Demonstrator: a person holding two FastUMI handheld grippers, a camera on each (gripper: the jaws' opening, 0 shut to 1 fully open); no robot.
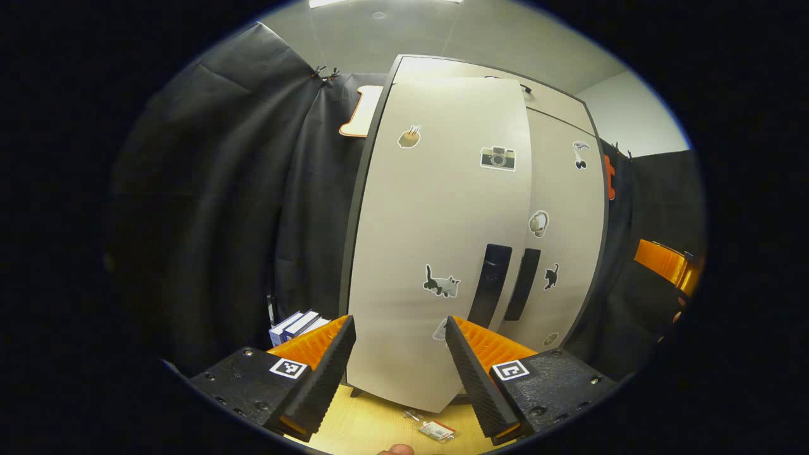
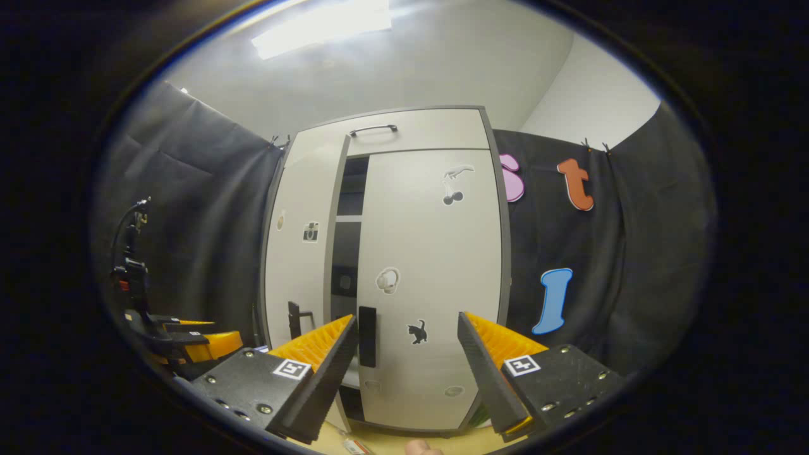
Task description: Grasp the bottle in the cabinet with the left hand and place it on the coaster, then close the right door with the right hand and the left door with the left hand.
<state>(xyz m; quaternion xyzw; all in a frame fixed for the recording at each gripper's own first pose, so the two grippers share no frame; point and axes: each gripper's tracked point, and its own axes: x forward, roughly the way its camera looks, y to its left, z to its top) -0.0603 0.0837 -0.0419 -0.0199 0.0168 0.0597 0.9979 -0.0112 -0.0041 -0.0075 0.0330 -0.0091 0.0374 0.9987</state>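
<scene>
With the right door [image 2: 430,278] already flush on the cabinet [image 2: 385,136] and the bottle and coaster not visible, the left gripper [image 1: 398,360], jaws spread and empty, faces the left door [image 1: 436,240], still ajar, which it must push shut.

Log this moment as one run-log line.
right door: closed | left door: ajar | left claw: open, facing left door | right claw: open, empty

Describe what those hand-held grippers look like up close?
Each hand-held gripper, left and right, has two wedge-shaped fingers with ribbed inner faces, on black bolted blocks. Each block carries a small square black-and-white marker.
</scene>
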